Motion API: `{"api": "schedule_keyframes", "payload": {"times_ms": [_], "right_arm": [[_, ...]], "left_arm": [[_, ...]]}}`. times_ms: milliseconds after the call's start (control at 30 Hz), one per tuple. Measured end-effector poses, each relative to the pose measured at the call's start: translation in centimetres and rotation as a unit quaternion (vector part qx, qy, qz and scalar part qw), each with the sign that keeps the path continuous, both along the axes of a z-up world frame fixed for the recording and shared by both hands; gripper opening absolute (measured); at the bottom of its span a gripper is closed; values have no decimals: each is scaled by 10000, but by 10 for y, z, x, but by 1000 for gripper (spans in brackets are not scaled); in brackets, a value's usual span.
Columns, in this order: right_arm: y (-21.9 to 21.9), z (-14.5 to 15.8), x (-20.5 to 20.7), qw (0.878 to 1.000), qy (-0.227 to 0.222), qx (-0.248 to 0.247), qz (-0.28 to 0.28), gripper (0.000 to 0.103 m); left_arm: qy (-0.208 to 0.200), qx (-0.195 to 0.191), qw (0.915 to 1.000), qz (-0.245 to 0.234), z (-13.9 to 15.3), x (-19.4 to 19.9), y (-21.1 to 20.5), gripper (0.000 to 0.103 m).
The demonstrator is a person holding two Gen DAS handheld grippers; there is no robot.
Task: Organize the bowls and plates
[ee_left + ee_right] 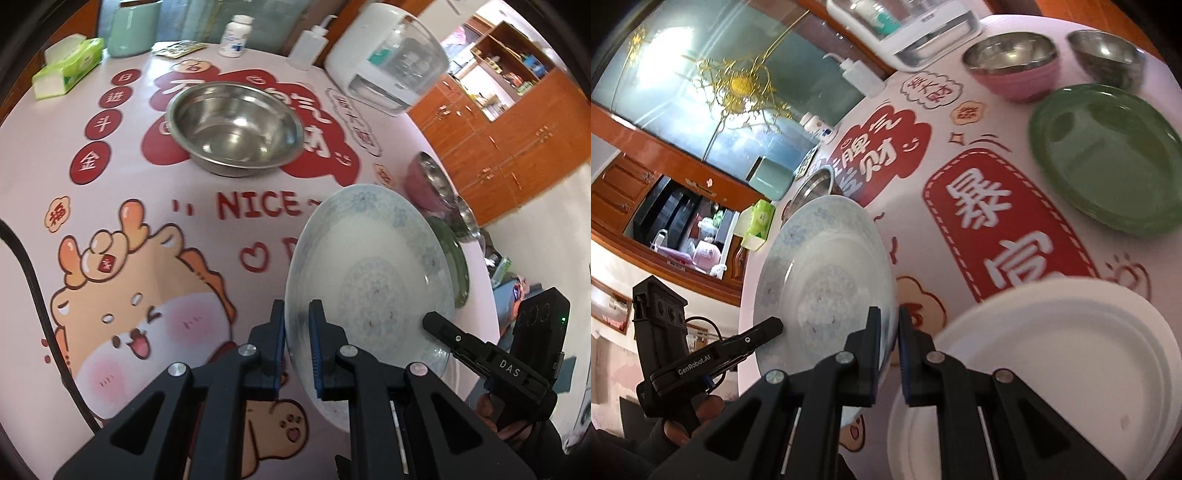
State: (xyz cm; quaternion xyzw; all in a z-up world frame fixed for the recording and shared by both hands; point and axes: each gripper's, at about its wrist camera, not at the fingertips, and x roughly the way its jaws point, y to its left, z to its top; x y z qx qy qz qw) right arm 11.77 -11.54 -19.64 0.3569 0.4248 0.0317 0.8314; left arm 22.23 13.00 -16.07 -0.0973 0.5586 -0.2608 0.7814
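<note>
Both the left gripper (296,345) and right gripper (889,354) are clamped on the patterned plate (373,273), lifted beside the white plate (1052,369). Green plate (1108,155) and 3 bowls still unsorted, I'd say.

White blue-patterned plate (373,273) tilted above table, rim in both claws — green plate (1108,155), steel bowl (236,127) apart

Home dining room – wooden cabinets (495,147), cartoon tablecloth (122,206) (festive).
</note>
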Motion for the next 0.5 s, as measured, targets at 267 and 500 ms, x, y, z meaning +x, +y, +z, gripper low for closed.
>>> {"api": "schedule_keyframes", "payload": {"times_ms": [267, 500], "right_arm": [[-17, 8, -50, 9989, -85, -24, -459, 9], [-34, 11, -91, 9962, -73, -61, -861, 9]], "left_arm": [[-117, -41, 9989, -450, 14, -29, -30, 10], [-126, -57, 9960, -880, 19, -54, -55, 10]]}}
